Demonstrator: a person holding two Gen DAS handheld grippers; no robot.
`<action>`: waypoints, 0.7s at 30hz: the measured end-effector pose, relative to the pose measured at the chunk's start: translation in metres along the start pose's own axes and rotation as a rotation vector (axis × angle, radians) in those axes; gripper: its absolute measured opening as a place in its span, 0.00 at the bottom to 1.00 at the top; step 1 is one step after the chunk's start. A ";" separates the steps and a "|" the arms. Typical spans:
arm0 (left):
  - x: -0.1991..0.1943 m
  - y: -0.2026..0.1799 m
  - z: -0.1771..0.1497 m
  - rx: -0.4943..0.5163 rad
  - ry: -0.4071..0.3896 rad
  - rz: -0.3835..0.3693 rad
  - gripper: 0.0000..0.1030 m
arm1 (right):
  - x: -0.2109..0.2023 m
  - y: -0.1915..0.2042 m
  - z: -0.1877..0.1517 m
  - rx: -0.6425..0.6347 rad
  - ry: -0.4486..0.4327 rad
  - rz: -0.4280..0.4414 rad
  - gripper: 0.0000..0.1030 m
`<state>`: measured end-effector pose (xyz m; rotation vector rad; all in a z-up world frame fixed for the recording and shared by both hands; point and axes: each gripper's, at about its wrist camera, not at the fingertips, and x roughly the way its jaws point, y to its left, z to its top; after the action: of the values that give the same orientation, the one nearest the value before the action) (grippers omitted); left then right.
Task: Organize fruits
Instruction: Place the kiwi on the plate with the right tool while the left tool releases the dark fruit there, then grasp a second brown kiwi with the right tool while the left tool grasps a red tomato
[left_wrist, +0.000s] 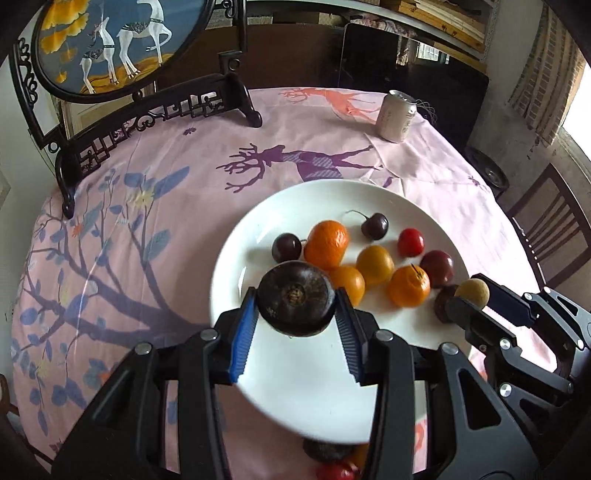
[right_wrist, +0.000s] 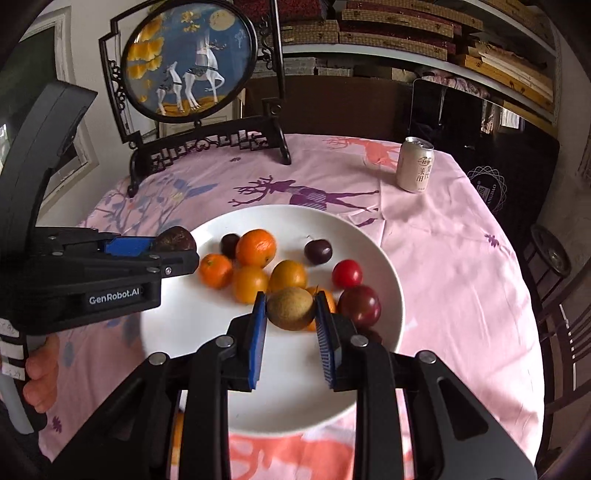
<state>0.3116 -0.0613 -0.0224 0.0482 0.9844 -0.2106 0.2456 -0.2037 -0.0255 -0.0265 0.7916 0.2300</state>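
Observation:
A white plate (left_wrist: 295, 387) (right_wrist: 207, 321) on the pink tablecloth holds several small oranges (left_wrist: 327, 243) (right_wrist: 256, 247), dark plums (left_wrist: 437, 266) (right_wrist: 359, 305) and a red tomato (left_wrist: 410, 242) (right_wrist: 347, 273). My left gripper (left_wrist: 295, 306) (right_wrist: 181, 253) is shut on a dark brown round fruit (left_wrist: 295, 301) (right_wrist: 174, 239) above the plate's left part. My right gripper (right_wrist: 290, 308) (left_wrist: 469, 295) is shut on a tan round fruit (right_wrist: 290, 308) (left_wrist: 472, 291) above the plate's right part.
A drink can (left_wrist: 397, 115) (right_wrist: 415, 164) stands at the far right of the table. A round painted screen on a dark carved stand (left_wrist: 122, 44) (right_wrist: 188, 62) stands at the far left. More fruit (left_wrist: 332, 461) lies off the plate's near rim. A chair (left_wrist: 546, 229) stands right.

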 end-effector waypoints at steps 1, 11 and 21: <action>0.007 0.001 0.006 -0.009 0.006 0.001 0.41 | 0.011 -0.004 0.004 0.002 0.015 -0.002 0.25; 0.037 0.010 0.026 -0.044 0.051 -0.007 0.58 | 0.051 -0.021 0.017 0.023 0.063 -0.021 0.53; -0.050 0.007 -0.044 0.029 -0.068 -0.066 0.85 | -0.048 -0.007 -0.031 0.020 -0.022 0.004 0.66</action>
<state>0.2499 -0.0412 -0.0061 0.0348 0.9155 -0.2854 0.1927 -0.2236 -0.0136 -0.0038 0.7725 0.2263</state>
